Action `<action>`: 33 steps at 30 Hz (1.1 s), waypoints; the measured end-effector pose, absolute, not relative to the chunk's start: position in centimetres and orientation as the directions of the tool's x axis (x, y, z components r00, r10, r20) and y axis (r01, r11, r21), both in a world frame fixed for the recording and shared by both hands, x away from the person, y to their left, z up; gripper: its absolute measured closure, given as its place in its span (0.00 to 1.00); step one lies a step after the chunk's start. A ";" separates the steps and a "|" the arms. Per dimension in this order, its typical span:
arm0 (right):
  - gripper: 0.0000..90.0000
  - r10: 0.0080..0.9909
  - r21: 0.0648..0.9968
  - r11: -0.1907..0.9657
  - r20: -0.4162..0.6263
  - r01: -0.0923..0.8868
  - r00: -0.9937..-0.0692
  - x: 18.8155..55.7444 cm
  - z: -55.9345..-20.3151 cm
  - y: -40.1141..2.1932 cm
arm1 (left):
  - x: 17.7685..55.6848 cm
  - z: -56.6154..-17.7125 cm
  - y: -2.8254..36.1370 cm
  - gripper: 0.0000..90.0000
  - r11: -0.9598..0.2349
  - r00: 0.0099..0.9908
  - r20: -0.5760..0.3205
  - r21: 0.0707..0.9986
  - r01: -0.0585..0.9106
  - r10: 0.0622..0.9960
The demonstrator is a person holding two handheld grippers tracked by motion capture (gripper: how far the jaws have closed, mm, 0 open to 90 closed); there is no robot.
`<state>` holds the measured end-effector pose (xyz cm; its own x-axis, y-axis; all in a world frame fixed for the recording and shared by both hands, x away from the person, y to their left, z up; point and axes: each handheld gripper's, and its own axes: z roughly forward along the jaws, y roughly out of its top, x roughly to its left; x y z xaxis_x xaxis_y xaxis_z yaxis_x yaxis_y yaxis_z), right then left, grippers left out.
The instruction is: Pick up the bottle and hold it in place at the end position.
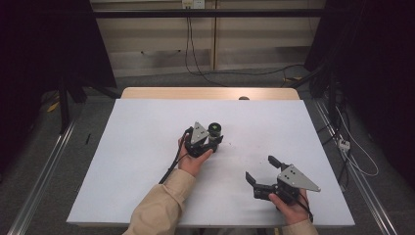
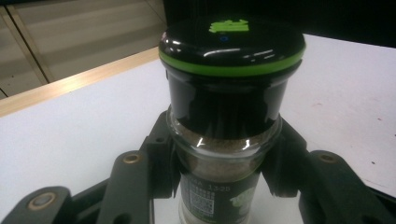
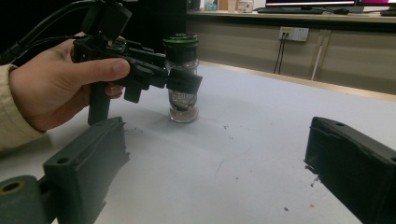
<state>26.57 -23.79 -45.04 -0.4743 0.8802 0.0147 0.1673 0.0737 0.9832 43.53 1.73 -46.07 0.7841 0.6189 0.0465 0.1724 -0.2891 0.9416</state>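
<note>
Left tool is clamped on a spice jar; right tool, nearby, is held open. Tipping is risked if jerked.

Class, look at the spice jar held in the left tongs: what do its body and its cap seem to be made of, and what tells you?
The spice jar body looks like clear glass: you see the brownish powder through it and a bright glint on its shoulder. Its cap seems glossy black plastic with a green band, judging by the sharp reflections; hard to be certain.
</note>
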 end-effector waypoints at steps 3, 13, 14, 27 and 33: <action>0.05 0.880 0.983 0.070 0.020 0.171 -0.475 26.7 -45.1 -23.7 | 43.6 -46.1 1.7 0.59 -0.283 0.785 0.039 0.943 0.175 0.618; 0.05 0.878 0.979 0.070 0.030 0.191 -0.477 27.6 -44.9 -23.2 | 43.3 -46.1 1.4 0.59 -0.320 0.794 0.078 0.935 0.151 0.603; 0.05 0.878 0.978 0.071 0.031 0.194 -0.479 27.7 -44.8 -23.1 | 43.3 -46.1 1.4 0.59 -0.322 0.796 0.080 0.935 0.149 0.600; 0.06 0.885 0.972 0.082 0.030 0.218 -0.465 29.3 -43.9 -22.1 | 43.3 -46.2 1.4 0.59 -0.311 0.795 0.064 0.937 0.161 0.604; 0.11 0.890 0.967 0.079 0.041 0.242 -0.455 30.1 -43.7 -21.8 | 43.3 -46.2 1.4 0.59 -0.317 0.794 0.072 0.935 0.156 0.603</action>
